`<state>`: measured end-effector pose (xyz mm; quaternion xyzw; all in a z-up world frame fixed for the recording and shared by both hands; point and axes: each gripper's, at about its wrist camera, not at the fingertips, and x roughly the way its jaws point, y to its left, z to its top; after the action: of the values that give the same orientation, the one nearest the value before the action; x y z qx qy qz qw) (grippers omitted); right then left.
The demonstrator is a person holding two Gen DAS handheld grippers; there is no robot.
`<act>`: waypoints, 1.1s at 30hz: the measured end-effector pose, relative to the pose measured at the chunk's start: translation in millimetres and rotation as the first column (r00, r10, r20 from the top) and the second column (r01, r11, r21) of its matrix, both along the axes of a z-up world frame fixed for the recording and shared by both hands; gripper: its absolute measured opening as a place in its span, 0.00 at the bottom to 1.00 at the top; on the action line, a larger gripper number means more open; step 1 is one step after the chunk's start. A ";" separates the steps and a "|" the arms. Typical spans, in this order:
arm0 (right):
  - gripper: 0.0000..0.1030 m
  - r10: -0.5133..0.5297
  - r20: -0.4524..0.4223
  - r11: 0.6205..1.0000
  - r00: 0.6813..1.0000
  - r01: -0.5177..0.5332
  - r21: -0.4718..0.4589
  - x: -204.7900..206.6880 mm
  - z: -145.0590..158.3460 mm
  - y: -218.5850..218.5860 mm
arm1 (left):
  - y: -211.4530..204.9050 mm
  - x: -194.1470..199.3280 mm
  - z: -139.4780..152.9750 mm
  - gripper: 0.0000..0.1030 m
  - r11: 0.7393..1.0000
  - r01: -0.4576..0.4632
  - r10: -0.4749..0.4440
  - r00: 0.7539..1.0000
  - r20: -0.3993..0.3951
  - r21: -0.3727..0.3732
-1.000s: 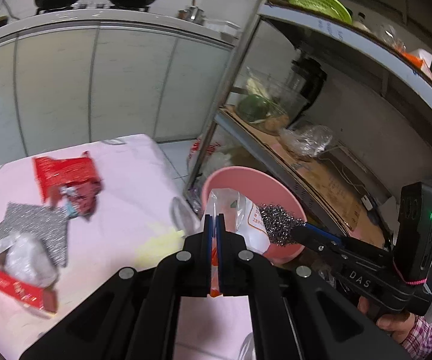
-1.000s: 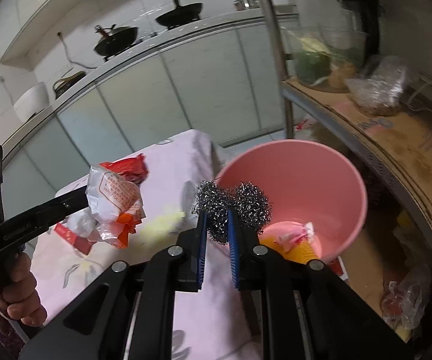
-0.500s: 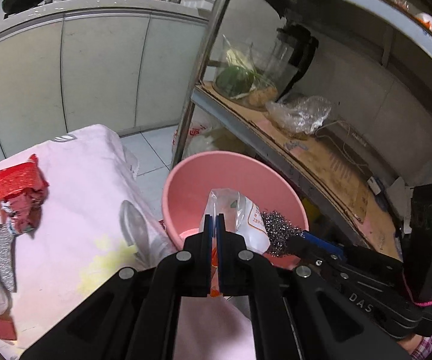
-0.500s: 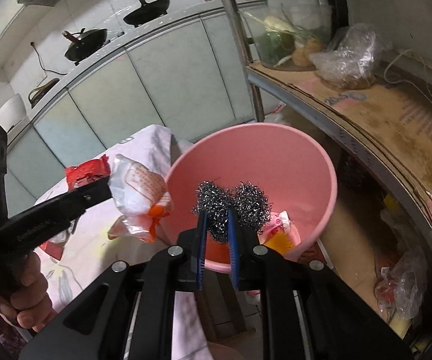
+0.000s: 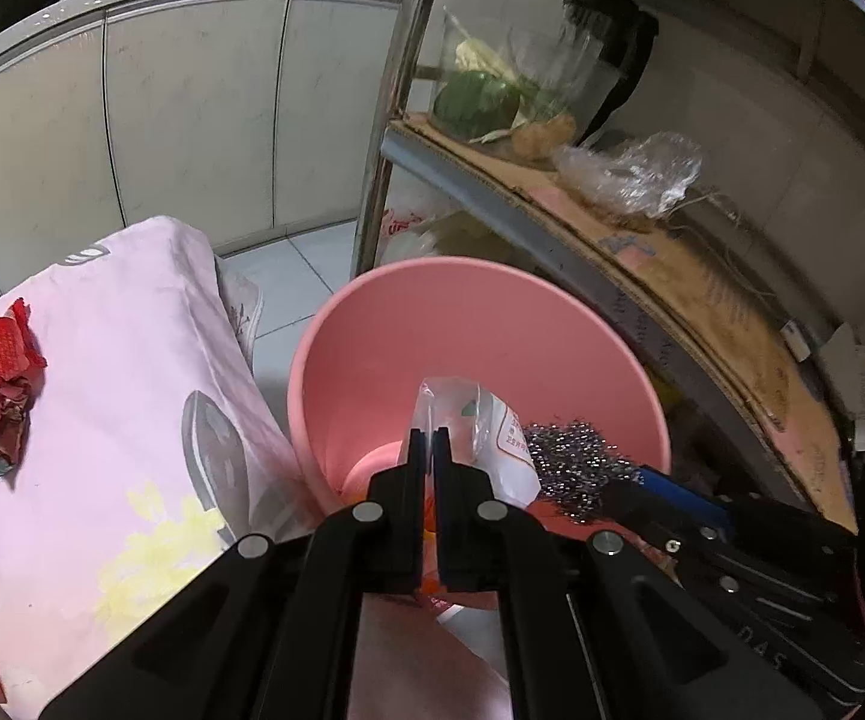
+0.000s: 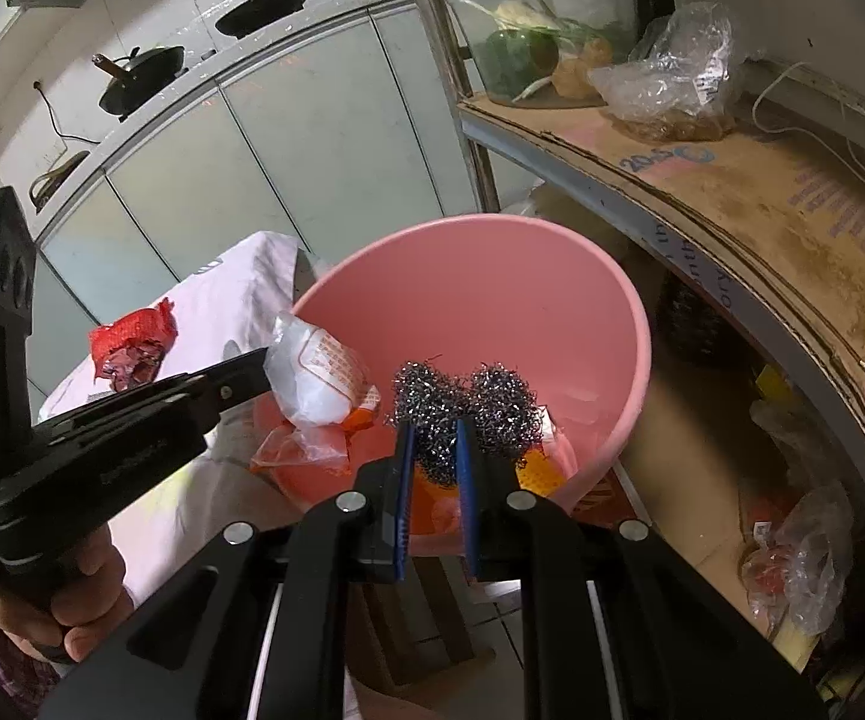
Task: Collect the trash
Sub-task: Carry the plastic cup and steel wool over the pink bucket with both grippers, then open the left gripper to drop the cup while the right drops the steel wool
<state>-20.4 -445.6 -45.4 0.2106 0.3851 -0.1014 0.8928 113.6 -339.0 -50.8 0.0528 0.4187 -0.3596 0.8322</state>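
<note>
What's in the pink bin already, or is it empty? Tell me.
Not empty. The pink bin holds orange and yellow wrappers at its bottom, visible behind the steel wool in the right tool.

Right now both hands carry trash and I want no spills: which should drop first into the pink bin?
Right, probably. Its steel wool hangs well inside the pink bin, while the left gripper's plastic wrapper sits nearer the rim.
</note>
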 end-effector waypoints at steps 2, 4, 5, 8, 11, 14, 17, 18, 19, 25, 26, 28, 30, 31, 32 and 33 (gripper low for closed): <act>0.13 -0.002 -0.007 1.000 1.000 0.002 0.003 2.1 -2.9 -1.8 | -2.9 0.7 -4.5 0.02 1.000 0.000 0.000 1.000 0.001 0.015; 0.13 0.000 -0.015 1.000 1.000 0.000 0.004 4.6 -6.3 -2.8 | -5.7 1.1 -8.7 0.02 1.000 0.000 0.000 1.000 -0.002 0.026; 0.13 0.000 -0.019 1.000 1.000 0.000 0.002 5.3 -7.7 -3.5 | -5.8 1.3 -10.5 0.02 1.000 -0.001 0.001 1.000 -0.004 0.029; 0.13 0.000 -0.029 1.000 1.000 0.000 0.005 7.0 -10.9 -4.4 | -7.0 1.2 -15.5 0.03 0.999 -0.002 0.003 1.000 -0.008 0.040; 0.13 -0.002 -0.035 1.000 0.999 0.002 0.013 7.8 -13.1 -5.8 | -7.9 0.7 -18.2 0.03 0.999 0.000 0.001 1.000 -0.012 0.045; 0.14 -0.008 -0.046 1.000 0.999 0.008 0.015 9.2 -14.8 -6.4 | -7.9 -0.8 -18.8 0.03 0.999 0.008 -0.007 1.000 -0.014 0.045; 0.14 -0.011 -0.058 1.000 0.998 0.012 0.015 10.1 -16.6 -7.4 | -8.2 -1.3 -18.8 0.04 0.999 0.009 -0.008 1.000 -0.018 0.044; 0.15 -0.013 -0.064 1.000 0.998 0.014 0.016 10.4 -17.4 -7.6 | -7.8 -1.1 -18.9 0.04 0.999 0.007 -0.006 1.000 -0.023 0.041; 0.16 -0.014 -0.068 1.000 0.998 0.015 0.017 10.3 -18.1 -7.9 | -8.1 -1.0 -18.8 0.04 0.999 0.004 -0.004 1.000 -0.023 0.043; 0.17 -0.016 -0.075 1.000 0.997 0.017 0.020 10.4 -19.3 -8.5 | -5.1 -0.9 -18.7 0.12 0.999 -0.009 0.010 0.999 -0.032 0.040; 0.17 -0.016 -0.076 1.000 0.997 0.018 0.018 10.2 -19.3 -8.5 | -4.2 -0.9 -18.4 0.13 0.999 -0.011 0.012 0.999 -0.033 0.038; 0.17 -0.016 -0.078 1.000 0.997 0.017 0.018 9.9 -19.5 -8.6 | -3.7 -1.0 -17.5 0.20 0.999 -0.013 0.015 0.999 -0.031 0.036; 0.17 -0.017 -0.076 1.000 0.997 0.018 0.017 9.1 -19.1 -8.4 | -2.6 -1.1 -16.5 0.23 0.999 -0.016 0.017 0.999 -0.033 0.033; 0.17 -0.018 -0.077 1.000 0.997 0.019 0.016 8.9 -18.9 -8.2 | -2.4 -1.0 -16.2 0.25 0.999 -0.016 0.017 0.999 -0.035 0.032; 0.17 -0.018 -0.079 1.000 0.997 0.020 0.017 8.8 -18.9 -8.0 | -1.8 -1.3 -15.7 0.27 0.999 -0.016 0.017 0.999 -0.038 0.029; 0.17 -0.017 -0.079 1.000 0.997 0.019 0.017 8.4 -18.6 -7.6 | -1.0 -1.8 -14.7 0.29 1.000 -0.016 0.017 0.999 -0.038 0.025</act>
<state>-12.0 -453.1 -64.1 0.2179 0.4188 -0.1141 0.8741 111.9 -340.0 -65.5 0.0526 0.4393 -0.3487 0.8262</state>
